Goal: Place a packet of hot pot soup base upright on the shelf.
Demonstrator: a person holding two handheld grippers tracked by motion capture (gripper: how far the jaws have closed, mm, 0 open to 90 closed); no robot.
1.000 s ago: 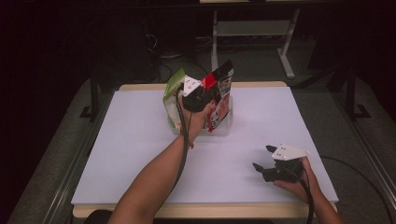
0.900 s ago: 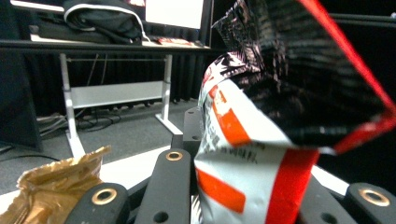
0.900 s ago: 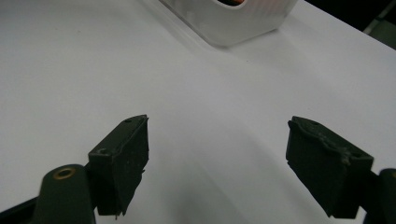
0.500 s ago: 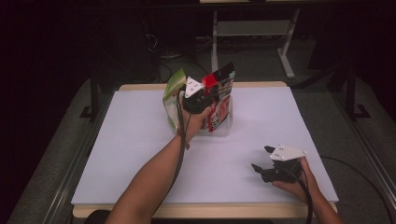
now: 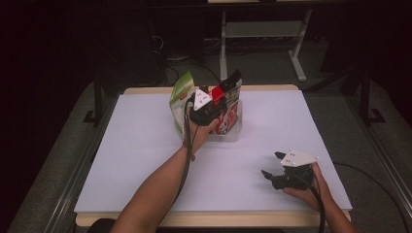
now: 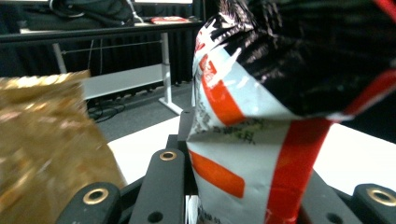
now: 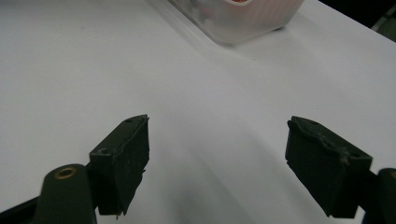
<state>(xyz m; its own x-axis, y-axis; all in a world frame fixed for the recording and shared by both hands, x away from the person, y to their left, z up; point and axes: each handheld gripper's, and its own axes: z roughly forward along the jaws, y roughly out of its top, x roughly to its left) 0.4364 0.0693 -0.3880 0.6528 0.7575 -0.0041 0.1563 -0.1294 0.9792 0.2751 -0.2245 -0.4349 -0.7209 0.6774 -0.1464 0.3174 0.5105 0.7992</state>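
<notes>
That black, white and red snack bag is shiny crinkly foil-type plastic, and the gold bag glints too. The tabletop is smooth matt white with a wood edge. The bin looks like frosted clear plastic.

White-topped table with a wood edge is carrying one thing directly: a clear plastic tub sitting at far centre. Snack bags are standing in it. Rest of the top is lying bare.
</notes>
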